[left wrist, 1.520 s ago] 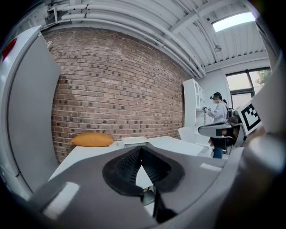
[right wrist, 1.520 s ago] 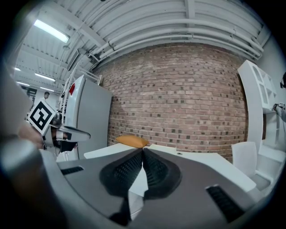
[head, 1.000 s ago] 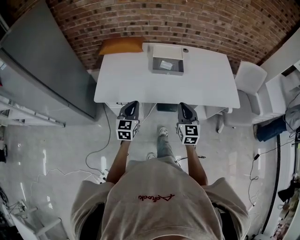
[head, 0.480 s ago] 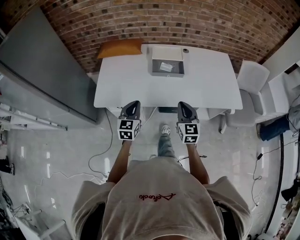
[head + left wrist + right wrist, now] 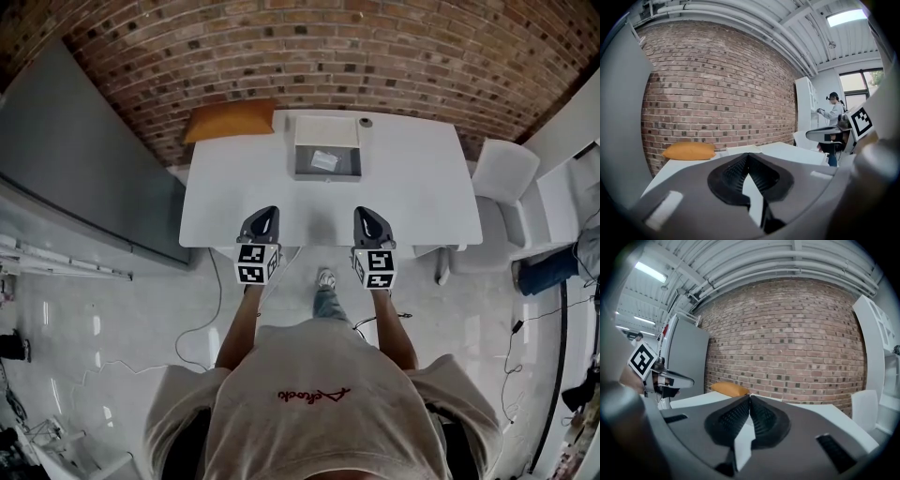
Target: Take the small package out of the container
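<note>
A grey open container (image 5: 326, 161) stands at the far middle of the white table (image 5: 234, 197), with a small clear package (image 5: 324, 159) lying inside it. My left gripper (image 5: 265, 215) hovers over the table's near edge, left of centre, its jaws shut with nothing between them. My right gripper (image 5: 364, 214) hangs level with it to the right, also shut and empty. Both point toward the brick wall, well short of the container. In the left gripper view (image 5: 746, 157) and the right gripper view (image 5: 749, 397) the jaw tips meet.
An orange cushion (image 5: 231, 121) lies at the table's far left corner, and a small round object (image 5: 366, 123) sits at the far edge right of the container. A white chair (image 5: 500, 178) stands to the right, a grey panel (image 5: 75, 178) to the left.
Both grippers have moved forward from in front of the table to over its near edge. The person has stepped closer to the table. The jaws stayed shut.
</note>
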